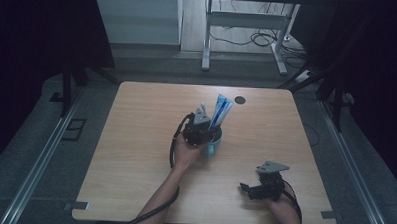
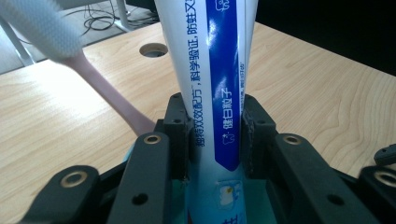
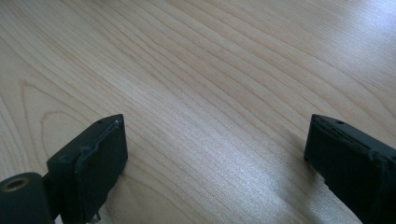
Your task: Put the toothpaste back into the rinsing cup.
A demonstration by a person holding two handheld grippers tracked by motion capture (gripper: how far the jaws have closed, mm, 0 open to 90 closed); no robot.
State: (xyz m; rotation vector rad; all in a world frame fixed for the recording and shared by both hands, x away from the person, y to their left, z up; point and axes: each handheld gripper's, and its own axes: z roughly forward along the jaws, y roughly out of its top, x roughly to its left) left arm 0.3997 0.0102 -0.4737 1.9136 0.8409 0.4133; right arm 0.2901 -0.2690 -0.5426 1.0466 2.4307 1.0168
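My left gripper (image 2: 215,135) is clamped on the toothpaste tube (image 2: 212,70), which stands in the teal cup (image 1: 213,142) mid-table beside a pink toothbrush (image 2: 100,88). If I tug sideways, I judge the cup could tip and the brush spill. My right gripper (image 3: 215,154) rests with jaws apart over the pale wooden table (image 1: 135,140). Beyond it lie grey floor, desk legs and cables.

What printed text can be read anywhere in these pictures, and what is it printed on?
"科学验证, 防蛀": blue print running lengthwise on the white side of the toothpaste tube.
"健白教子": my best reading of the white print on the tube's blue stripe, with the last characters uncertain.
A small cartoon logo sits lower on the tube, and the letters beneath it are cut off.
The tube's remaining small print is too blurred to read.
The toothbrush, cup and table carry no text.
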